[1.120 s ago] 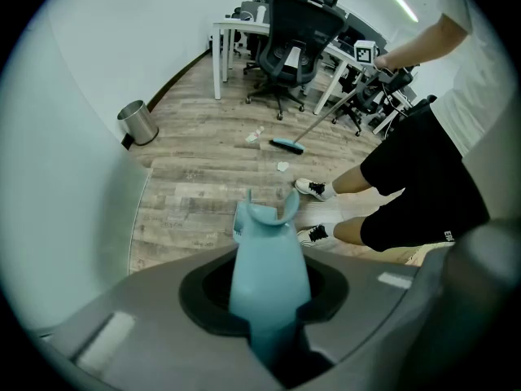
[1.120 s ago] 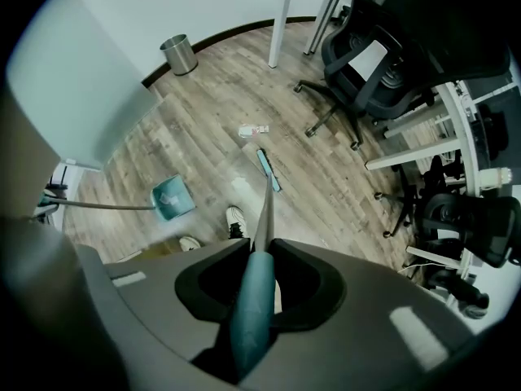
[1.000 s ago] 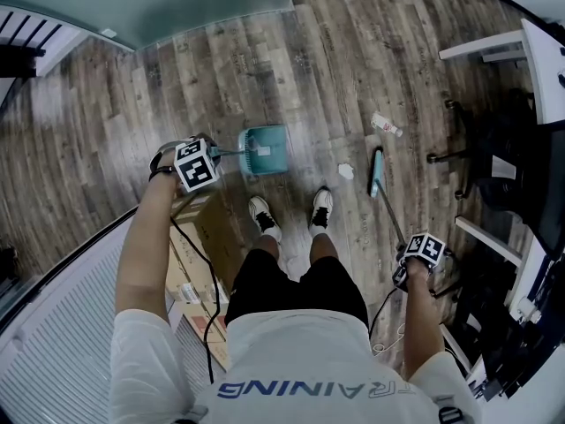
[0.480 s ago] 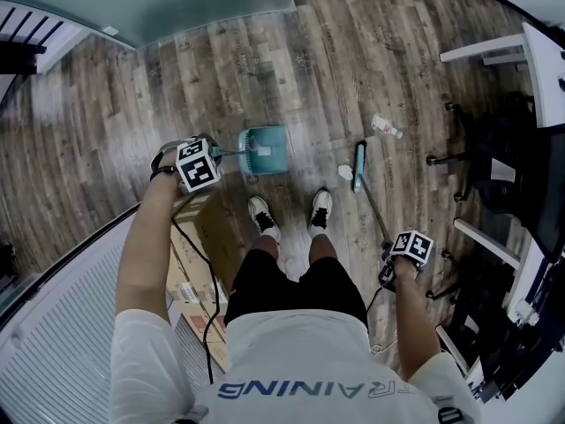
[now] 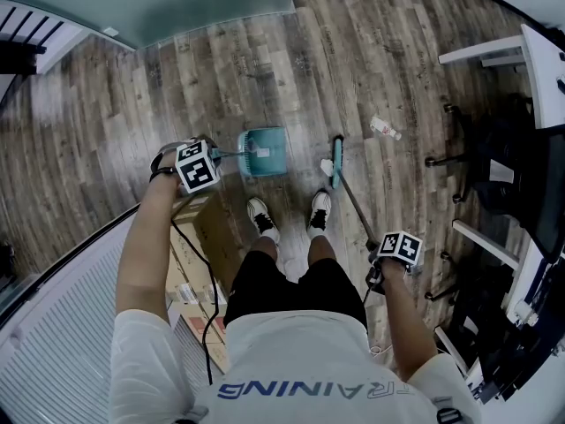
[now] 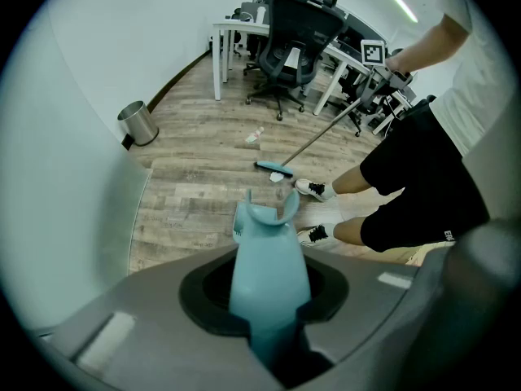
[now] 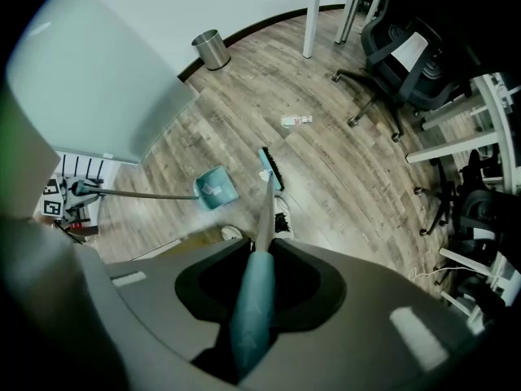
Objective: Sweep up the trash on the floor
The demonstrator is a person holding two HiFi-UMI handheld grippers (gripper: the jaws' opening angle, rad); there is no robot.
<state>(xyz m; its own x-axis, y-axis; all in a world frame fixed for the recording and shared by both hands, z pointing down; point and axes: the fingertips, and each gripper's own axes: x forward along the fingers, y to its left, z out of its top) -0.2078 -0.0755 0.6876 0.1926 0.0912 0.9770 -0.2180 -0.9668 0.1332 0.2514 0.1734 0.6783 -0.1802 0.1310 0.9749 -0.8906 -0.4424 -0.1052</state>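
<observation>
Left gripper [image 5: 201,162] clamped on the dustpan [image 5: 263,151], which rests on the floor [image 5: 132,113] by the shoes [image 5: 260,215], right gripper [image 5: 381,256] clamped on the broom [image 5: 353,203], its head [image 5: 336,157] just beside the white scrap [image 5: 327,167], so keep the bristles down and nudge the scrap leftward into the pan's mouth

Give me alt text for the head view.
Seen from above, a person standing on a wood floor holds a teal dustpan in the left tongs and a broom in the right tongs. The broom head sits beside a white scrap near the shoes; another piece of litter lies farther off.
</observation>
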